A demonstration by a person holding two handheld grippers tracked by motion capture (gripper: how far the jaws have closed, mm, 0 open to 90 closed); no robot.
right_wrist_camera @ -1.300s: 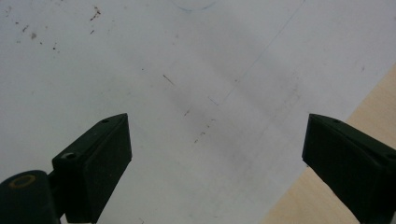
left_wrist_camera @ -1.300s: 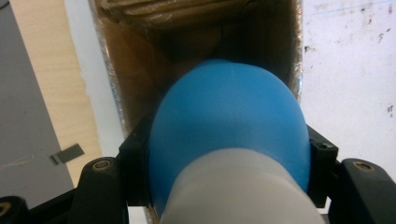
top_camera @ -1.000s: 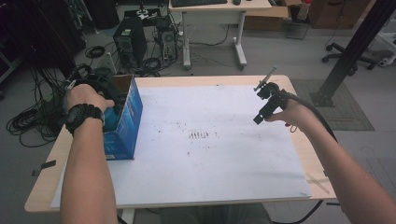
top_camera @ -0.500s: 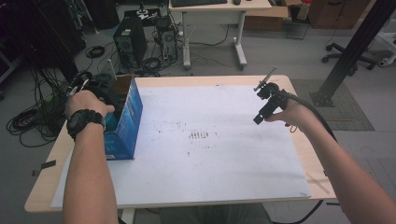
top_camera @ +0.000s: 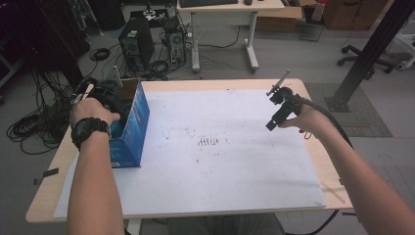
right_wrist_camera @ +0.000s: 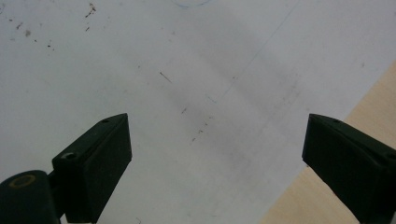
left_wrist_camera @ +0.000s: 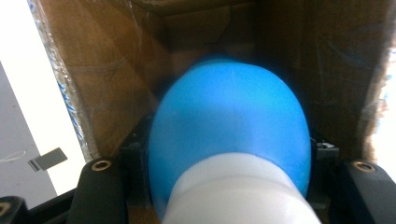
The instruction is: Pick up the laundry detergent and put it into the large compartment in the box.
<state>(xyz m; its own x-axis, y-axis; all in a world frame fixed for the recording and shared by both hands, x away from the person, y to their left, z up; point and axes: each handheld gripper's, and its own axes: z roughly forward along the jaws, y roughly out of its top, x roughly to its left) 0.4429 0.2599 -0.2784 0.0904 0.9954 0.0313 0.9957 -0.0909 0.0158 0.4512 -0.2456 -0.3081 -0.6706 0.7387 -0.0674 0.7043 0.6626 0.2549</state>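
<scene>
Left gripper [left_wrist_camera: 219,186]: your fingers clench the blue-and-white bottle [left_wrist_camera: 229,135] inside the cardboard box [top_camera: 128,122].
Right gripper [right_wrist_camera: 217,154]: your fingers stand released above the bench [top_camera: 230,176].

Dim room, bright paper, soft close-ups

In the high view the white sheet [top_camera: 220,161] is the brightest area, while the floor and far edges sink into gloom and bow slightly. In the left gripper view the blue object [left_wrist_camera: 229,126] is blurred and out of focus. In the right gripper view soft, diffuse shadows cross the paper.
</scene>
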